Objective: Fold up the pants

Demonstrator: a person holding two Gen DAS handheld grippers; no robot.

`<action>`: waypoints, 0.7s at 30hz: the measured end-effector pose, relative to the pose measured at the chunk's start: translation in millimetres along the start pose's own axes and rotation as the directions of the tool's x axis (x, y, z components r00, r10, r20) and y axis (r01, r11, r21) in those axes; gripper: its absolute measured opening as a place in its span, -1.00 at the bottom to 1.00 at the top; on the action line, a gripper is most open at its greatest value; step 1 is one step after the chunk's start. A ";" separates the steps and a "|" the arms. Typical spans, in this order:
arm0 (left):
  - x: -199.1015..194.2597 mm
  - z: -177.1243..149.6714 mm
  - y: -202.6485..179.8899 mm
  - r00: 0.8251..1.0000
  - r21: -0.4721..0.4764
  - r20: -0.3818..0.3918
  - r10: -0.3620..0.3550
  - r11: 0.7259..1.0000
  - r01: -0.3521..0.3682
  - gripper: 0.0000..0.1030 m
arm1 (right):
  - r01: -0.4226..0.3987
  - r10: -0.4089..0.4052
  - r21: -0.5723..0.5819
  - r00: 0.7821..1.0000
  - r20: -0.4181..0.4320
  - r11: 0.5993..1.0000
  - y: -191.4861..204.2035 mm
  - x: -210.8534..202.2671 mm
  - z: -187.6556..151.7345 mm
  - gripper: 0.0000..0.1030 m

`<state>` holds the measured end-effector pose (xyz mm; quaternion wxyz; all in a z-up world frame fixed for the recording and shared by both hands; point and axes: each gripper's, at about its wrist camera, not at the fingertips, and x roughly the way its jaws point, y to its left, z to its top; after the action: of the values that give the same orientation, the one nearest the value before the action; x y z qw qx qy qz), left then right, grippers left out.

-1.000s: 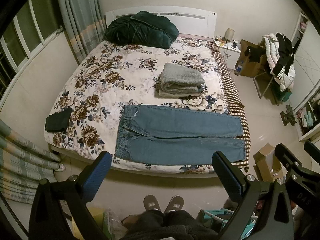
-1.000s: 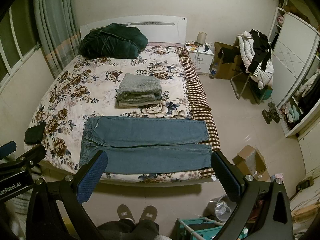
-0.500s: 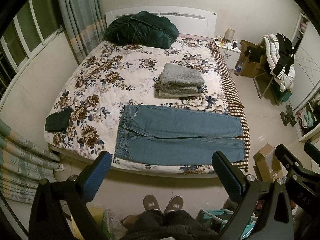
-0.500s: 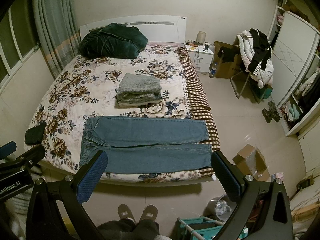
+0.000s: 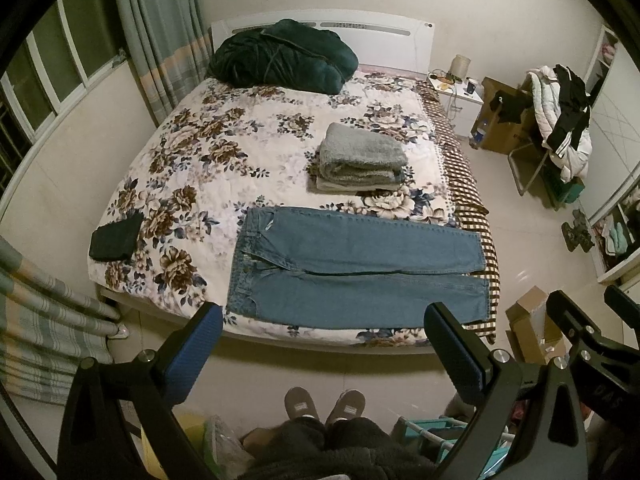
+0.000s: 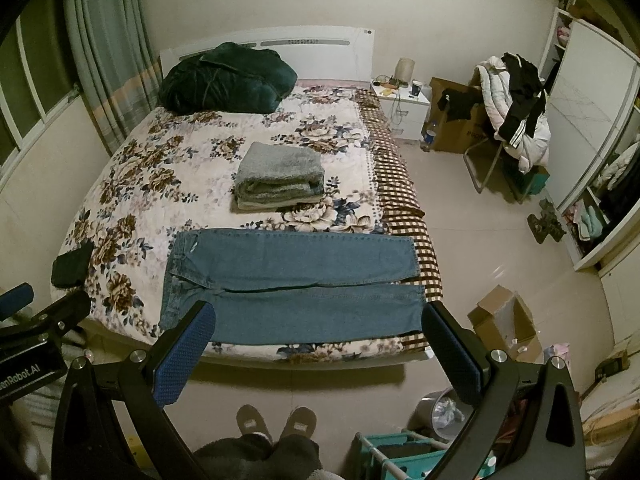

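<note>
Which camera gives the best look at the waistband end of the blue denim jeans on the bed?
The left wrist view: the blue denim jeans lie nearly whole there, waistband and fly unobstructed. In the right wrist view, the right gripper has one blue-padded finger covering the waistband's near corner.

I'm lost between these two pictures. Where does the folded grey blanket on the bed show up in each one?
Left wrist view: the folded grey blanket lies right of centre, beyond the jeans.
Right wrist view: the blanket lies left of centre, again beyond the jeans.
Shared landmark: the dark green bundle at the white headboard, behind the blanket in both.
</note>
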<state>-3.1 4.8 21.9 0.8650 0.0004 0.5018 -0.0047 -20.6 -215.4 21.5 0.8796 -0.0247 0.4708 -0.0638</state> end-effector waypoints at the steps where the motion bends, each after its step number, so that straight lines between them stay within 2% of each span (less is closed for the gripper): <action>1: -0.6 0.9 -1.4 1.000 -0.001 -0.003 0.002 1.000 -0.002 1.00 | -0.002 0.002 0.000 1.000 -0.003 1.000 0.1 0.3 0.7 1.00; 5: 6.5 6.5 -7.8 0.999 -0.005 0.011 0.035 0.999 -0.035 1.00 | -0.010 0.010 0.014 1.000 -0.024 1.000 -21.9 22.4 4.9 1.00; 8: 33.0 18.8 -10.4 0.996 -0.034 0.023 0.089 0.996 -0.089 1.00 | 0.000 0.001 0.027 0.999 -0.034 1.000 -38.1 51.5 9.6 1.00; 13: 107.7 39.3 -14.5 0.985 -0.052 0.009 0.171 0.984 -0.170 1.00 | 0.040 -0.037 0.059 0.998 -0.056 0.997 -60.5 113.9 28.3 1.00; 18: 198.5 74.9 -11.6 0.971 -0.075 -0.088 0.223 0.970 -0.230 1.00 | 0.095 -0.080 0.127 0.990 -0.115 0.987 -88.3 208.8 62.0 1.00; 21: 268.5 100.1 -1.7 0.956 -0.114 -0.176 0.233 0.960 -0.255 1.00 | 0.111 -0.076 0.191 0.980 -0.182 0.975 -107.7 287.6 84.8 1.00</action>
<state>217.1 0.5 -161.5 0.8136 0.0040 0.5652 0.1366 198.1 -362.5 -157.6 0.8294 0.0474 0.5349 -0.1542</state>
